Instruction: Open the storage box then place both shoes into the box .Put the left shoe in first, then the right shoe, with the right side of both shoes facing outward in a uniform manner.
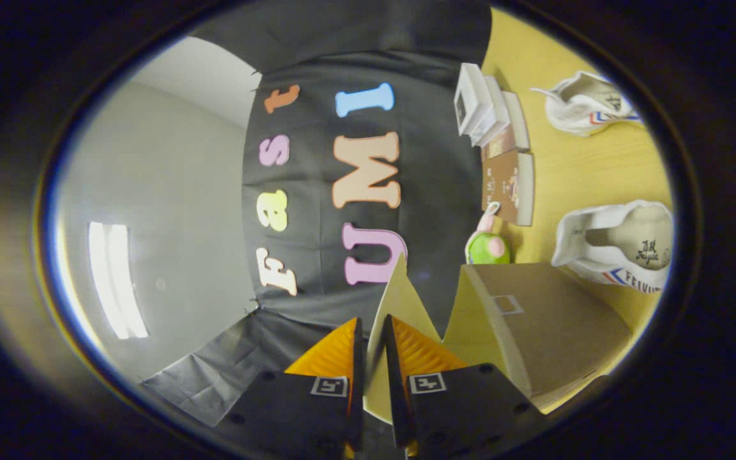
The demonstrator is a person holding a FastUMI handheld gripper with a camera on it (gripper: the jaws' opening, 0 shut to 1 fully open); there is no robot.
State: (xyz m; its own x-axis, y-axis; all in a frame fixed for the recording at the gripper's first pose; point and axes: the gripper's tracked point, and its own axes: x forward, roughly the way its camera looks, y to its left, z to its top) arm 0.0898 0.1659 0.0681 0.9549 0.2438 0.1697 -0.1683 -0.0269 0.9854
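Gripper (371, 332) fingers pinched on the raised flap (400, 300) of the cardboard box (553, 319), box lying on the yellow table (579, 172), two white shoes (623, 246) (588, 102) beyond it, green plush toy (488, 246) and books (508, 185) nearby.

Gripper (372, 338) rolled sideways, jaws nearly closed, pinching thin flap.

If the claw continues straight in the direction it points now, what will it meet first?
The claw already pinches the box's yellow flap. Straight beyond the flap comes the black cloth wall, probably first, though depth is unclear.
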